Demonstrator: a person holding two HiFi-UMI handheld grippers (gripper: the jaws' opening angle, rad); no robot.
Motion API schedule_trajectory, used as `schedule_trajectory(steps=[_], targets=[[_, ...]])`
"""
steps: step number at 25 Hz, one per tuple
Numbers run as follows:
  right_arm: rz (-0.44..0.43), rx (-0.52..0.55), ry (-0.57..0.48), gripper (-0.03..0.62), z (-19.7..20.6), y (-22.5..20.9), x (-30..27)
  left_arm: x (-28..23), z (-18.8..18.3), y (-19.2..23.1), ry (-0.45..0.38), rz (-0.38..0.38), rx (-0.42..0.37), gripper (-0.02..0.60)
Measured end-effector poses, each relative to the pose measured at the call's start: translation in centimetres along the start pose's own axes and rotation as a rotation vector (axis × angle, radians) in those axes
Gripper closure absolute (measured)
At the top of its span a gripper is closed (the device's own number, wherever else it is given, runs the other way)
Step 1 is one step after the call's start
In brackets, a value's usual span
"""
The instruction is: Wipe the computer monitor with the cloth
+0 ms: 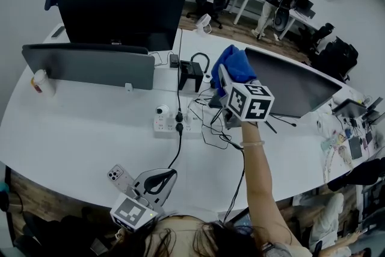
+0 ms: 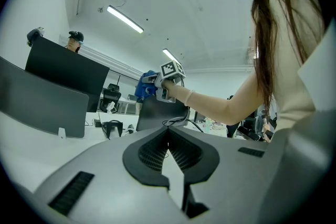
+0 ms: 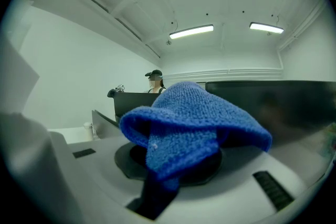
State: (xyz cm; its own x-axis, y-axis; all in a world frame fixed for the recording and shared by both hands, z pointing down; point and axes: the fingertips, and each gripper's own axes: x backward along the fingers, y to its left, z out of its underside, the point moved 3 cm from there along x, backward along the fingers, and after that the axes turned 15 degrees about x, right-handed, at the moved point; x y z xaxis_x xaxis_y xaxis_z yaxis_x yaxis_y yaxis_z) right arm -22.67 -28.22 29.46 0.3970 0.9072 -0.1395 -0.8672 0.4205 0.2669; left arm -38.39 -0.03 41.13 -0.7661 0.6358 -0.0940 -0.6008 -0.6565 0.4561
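The blue cloth (image 1: 236,66) sits bunched up right by the top corner of the dark monitor (image 1: 295,88) — my right gripper (image 1: 224,82) has its jaws clamped on it. My left gripper (image 1: 162,177) is low over the white counter (image 1: 90,123) — jaws pressed together, nothing in them.

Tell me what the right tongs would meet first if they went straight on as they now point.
Likely the dark monitor. The blue cloth clamped in the right tongs leads, and the monitor stands behind it, right of centre. The line may pass its left edge, as depth is unclear.
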Motion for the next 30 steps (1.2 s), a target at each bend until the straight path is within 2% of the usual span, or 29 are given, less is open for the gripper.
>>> schedule_trajectory(steps=[30], targets=[[0.023,0.014,-0.070,0.508,-4.2,-1.8,-0.1,-0.2,0.0,0.4,0.001,0.003,0.008,0.572]])
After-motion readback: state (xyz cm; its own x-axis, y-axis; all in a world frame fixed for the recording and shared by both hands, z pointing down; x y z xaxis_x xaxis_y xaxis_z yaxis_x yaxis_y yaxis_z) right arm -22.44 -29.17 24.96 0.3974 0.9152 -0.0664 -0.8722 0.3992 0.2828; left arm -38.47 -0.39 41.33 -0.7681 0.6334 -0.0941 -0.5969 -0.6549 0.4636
